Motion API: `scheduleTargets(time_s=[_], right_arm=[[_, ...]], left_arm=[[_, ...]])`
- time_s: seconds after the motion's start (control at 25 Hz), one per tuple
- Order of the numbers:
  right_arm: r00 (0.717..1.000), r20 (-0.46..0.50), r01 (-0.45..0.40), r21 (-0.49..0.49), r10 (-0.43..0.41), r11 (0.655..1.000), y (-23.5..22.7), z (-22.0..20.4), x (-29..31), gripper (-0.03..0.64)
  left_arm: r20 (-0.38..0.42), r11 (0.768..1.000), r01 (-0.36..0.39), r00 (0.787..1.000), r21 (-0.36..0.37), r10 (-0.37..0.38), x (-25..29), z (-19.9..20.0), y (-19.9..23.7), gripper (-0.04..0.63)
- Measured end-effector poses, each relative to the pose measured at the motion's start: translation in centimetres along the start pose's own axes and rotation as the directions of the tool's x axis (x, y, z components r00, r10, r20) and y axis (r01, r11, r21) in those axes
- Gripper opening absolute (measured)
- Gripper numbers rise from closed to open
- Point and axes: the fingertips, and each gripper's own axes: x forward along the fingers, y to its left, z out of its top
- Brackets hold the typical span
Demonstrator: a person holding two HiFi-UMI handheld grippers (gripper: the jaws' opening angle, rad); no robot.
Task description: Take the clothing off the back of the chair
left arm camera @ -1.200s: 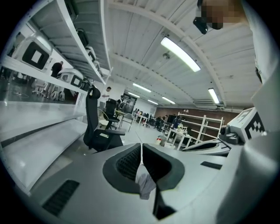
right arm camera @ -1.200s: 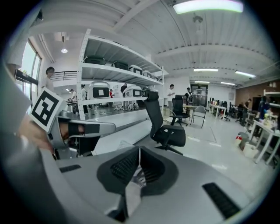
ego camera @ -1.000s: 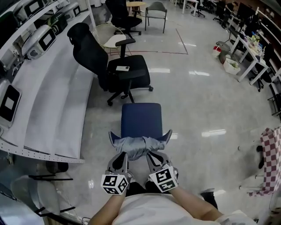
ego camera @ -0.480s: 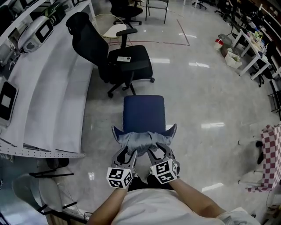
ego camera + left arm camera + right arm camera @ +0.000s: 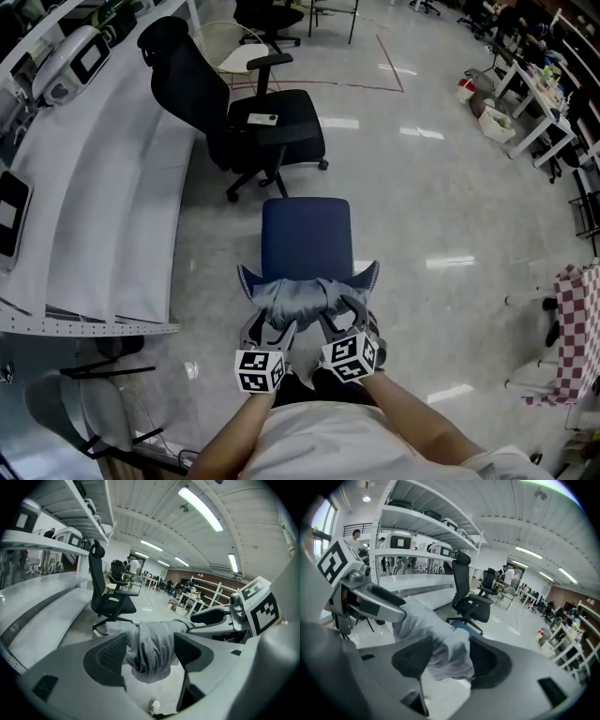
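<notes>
Slippage is looking like the main risk. Both grippers are opening around only the near, bunched edge of the grey clothing (image 5: 298, 298). If they close on that thin roll, the fabric may be sliding out of the pads as it lifts. The far side could also be catching on the backrest and dragging the blue chair (image 5: 306, 234) along (its feet are not showing, so I cannot say how firmly it stands). Uneven bites would be leaving one end dangling.

The left gripper (image 5: 269, 328) is spreading its jaws, and in the left gripper view a hanging roll of the clothing is sitting between its dark pads (image 5: 111, 654), filling most of the gap; I am reading no squeeze on it. The right gripper (image 5: 345, 321) is likewise opening, with a fold lying between its pads (image 5: 413, 657) and crowding the one at three o'clock.

In the head view the clothing is draping over the chair's backrest, at twelve o'clock from the two grippers, which are standing side by side at its near edge. Beyond it, a black office chair (image 5: 244, 122) is standing at eleven o'clock, a white desk (image 5: 103, 206) is curving along nine to ten o'clock, and a checked cloth (image 5: 577, 328) is hanging far off at three o'clock.
</notes>
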Motion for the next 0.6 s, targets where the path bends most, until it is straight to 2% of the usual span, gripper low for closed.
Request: scheduleTargets(time_s=[0.28, 0.48, 0.6], right_arm=[[0.999, -0.03, 0.039, -0.071, -0.041, 0.997, -0.3, -1.0, 1.9, 0.253], [0.999, -0.03, 0.022, -0.05, -0.023, 0.999, -0.3, -0.8, 1.8, 0.24], [0.999, -0.024, 0.023, -0.059, -0.024, 0.998, 0.0, -0.6, 1.3, 0.204]], left_arm=[[0.001, 1.0, -0.021, 1.0, -0.004, 0.021, 0.7, -0.6, 0.7, 0.302], [0.015, 0.997, -0.041, 0.999, -0.064, 0.042, 0.8, -0.9, 1.1, 0.291], [0.006, 0.993, -0.03, 1.0, -0.111, 0.031, 0.9, -1.3, 1.1, 0.239]])
